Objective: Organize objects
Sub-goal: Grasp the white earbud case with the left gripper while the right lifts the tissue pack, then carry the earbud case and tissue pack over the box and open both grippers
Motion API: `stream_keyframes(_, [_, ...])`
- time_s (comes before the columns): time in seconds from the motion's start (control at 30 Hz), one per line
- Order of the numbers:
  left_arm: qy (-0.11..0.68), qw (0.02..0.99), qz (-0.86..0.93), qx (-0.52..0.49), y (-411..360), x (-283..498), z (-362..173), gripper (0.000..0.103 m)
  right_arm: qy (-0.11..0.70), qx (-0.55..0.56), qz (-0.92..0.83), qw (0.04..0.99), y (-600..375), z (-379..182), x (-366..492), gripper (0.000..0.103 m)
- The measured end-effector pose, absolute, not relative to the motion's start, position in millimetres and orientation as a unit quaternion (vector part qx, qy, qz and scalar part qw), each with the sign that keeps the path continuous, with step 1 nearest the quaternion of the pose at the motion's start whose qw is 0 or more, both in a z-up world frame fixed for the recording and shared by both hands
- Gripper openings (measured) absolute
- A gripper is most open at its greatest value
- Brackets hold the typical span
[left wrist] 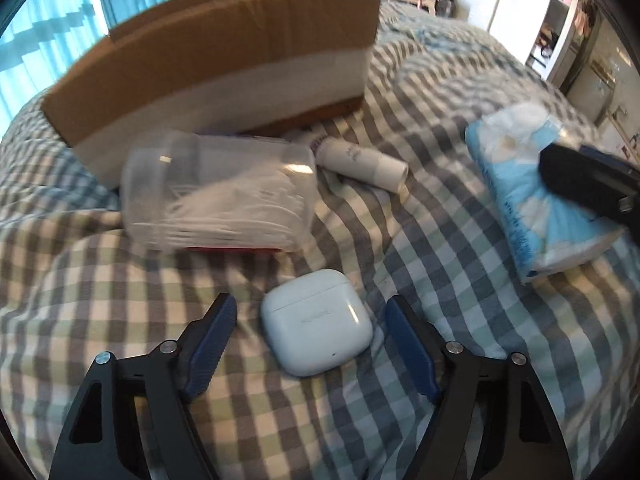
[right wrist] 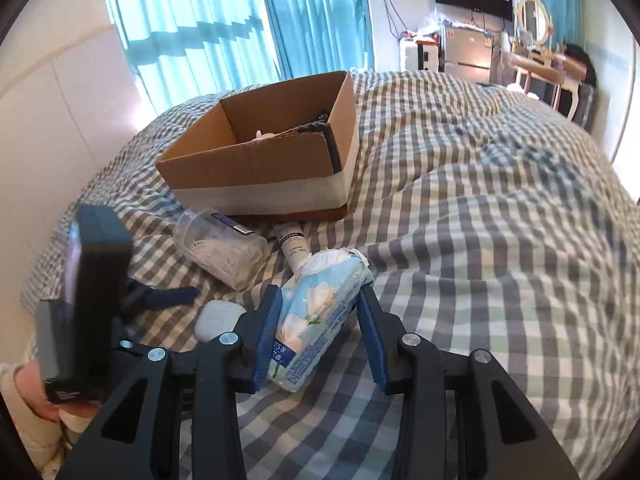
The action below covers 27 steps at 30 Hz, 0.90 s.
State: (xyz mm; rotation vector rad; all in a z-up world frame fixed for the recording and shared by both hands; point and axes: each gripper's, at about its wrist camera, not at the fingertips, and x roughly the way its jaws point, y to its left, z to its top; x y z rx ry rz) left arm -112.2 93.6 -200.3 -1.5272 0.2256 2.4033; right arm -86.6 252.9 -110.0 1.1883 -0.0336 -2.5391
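A white earbud case (left wrist: 316, 322) lies on the checked bedcover between the fingers of my open left gripper (left wrist: 310, 308); the blue pads stand apart from it on both sides. It also shows in the right wrist view (right wrist: 218, 318). My right gripper (right wrist: 320, 300) has its blue pads against both sides of a blue tissue pack (right wrist: 316, 316), which rests on the bed. The pack shows in the left wrist view (left wrist: 536, 188) with a black finger over it. An open cardboard box (right wrist: 260, 168) stands behind, holding some items.
A clear plastic tub of cotton swabs (left wrist: 218, 194) lies on its side in front of the box (left wrist: 224, 80), over a red thing. A white tube (left wrist: 362, 162) lies next to it. The checked bedcover (right wrist: 500, 240) stretches rumpled to the right. Curtains and furniture stand beyond.
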Motion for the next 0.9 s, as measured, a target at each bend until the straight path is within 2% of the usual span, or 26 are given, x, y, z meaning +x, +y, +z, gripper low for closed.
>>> stream_keyframes(0.1, [0.082,0.140,0.830,-0.533,98.6,-114.3,-204.7,0.076,-0.012,0.419,-0.892,0.171,251.7,-112.0,-85.6,0.039])
stream_keyframes(0.13, [0.081,0.141,0.831,-0.532,98.8,-113.9,-203.9,0.060,-0.010,0.419,-0.891,0.172,250.9,-113.3,-85.1,0.039])
stream_keyframes(0.17, [0.078,0.133,0.833,-0.531,97.8,-112.8,-201.9,0.057,-0.008,0.419,-0.892,0.172,249.9,-113.8,-85.2,0.039])
stream_keyframes(0.53, [0.065,0.128,0.859,-0.491,91.0,-75.9,-158.3,0.056,0.004,0.410,-0.899,0.156,248.8,-108.3,-80.4,0.039])
stream_keyframes(0.9, [0.020,0.087,0.900,-0.427,48.4,-63.7,-101.9,0.056,0.038,0.382,-0.911,0.152,232.3,-78.9,-64.6,0.039])
